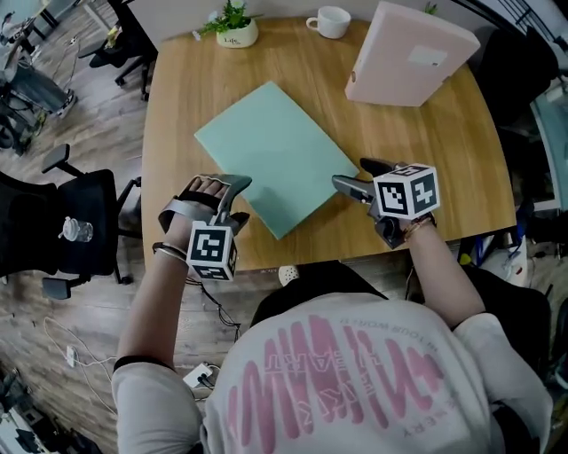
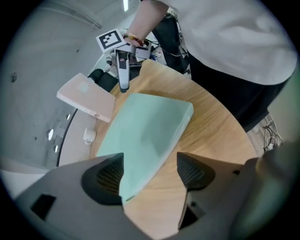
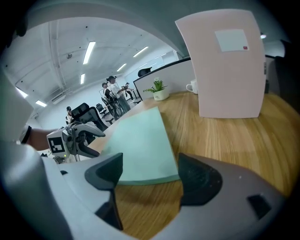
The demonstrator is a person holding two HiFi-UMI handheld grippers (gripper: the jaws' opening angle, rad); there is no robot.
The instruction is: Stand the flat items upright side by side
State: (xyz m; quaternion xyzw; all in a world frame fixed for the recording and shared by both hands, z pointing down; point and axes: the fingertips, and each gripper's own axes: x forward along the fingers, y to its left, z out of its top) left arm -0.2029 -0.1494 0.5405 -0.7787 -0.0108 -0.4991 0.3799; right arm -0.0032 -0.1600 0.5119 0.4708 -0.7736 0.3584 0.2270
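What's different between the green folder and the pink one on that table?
The green folder lies flat on the table; the pink folder stands upright. The green folder is near the person, the pink folder farther off by the cup. The pink folder bears a label; the green folder looks plain. Both are rectangular.

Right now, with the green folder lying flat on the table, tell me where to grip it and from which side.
Take the green folder by its thin near edges: left tool on the left one, right tool by the right corner, both coming in low from the person's side. It lies flat on the table, so probably only the edges offer a bite.
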